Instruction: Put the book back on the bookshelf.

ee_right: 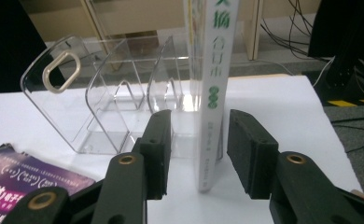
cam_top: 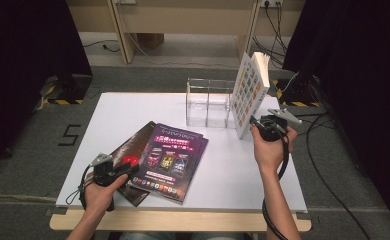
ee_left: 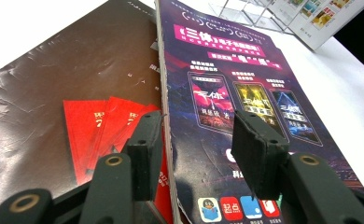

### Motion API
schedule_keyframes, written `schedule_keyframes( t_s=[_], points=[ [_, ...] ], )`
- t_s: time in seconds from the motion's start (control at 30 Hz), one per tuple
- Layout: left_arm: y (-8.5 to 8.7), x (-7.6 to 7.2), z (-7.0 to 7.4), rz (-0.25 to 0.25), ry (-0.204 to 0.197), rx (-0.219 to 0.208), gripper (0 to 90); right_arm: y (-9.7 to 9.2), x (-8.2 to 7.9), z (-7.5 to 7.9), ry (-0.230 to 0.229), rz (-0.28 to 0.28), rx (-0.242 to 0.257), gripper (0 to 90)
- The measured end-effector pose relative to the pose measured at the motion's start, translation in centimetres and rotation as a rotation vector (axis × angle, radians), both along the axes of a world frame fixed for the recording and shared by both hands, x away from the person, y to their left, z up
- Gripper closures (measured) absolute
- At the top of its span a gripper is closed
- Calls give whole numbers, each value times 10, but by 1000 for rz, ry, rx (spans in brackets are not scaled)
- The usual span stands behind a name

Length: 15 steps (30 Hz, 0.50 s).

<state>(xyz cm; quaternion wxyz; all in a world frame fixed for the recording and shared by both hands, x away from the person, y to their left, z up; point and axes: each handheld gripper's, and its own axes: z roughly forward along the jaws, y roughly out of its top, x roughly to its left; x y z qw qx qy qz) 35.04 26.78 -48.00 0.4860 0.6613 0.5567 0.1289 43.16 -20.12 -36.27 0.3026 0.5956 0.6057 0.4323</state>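
From above, I see my right gripper (cam_top: 261,126) at the bottom corner of a white book (cam_top: 249,95) that stands tall on the white table (cam_top: 243,175), just beside a clear plastic rack (cam_top: 208,102). My left gripper (cam_top: 117,170) rests low at the near edge of a purple booklet (cam_top: 170,160), which lies partly on top of a dark brown book (cam_top: 133,150).

In my left gripper view, my two black fingers (ee_left: 145,154) stand apart. The edge of the purple booklet (ee_left: 236,93) runs up between them, and the brown book with red shapes (ee_left: 68,93) lies to the side. My fingers do not squeeze anything.

In my right gripper view, the spine of the white book (ee_right: 213,84) stands straight up between my fingers (ee_right: 248,149). There is a small gap on each side, so I am not pinching it. The clear rack (ee_right: 105,98) sits just behind the book.
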Motion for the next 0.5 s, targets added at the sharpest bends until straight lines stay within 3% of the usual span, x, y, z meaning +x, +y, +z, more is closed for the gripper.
schedule_keyframes(
  t_s=[0.5],
  points=[
    [-2, 4, -5, -10, 29, 12, 523, 27, 0, -26, 75, 67, -20, 611]
  ],
)
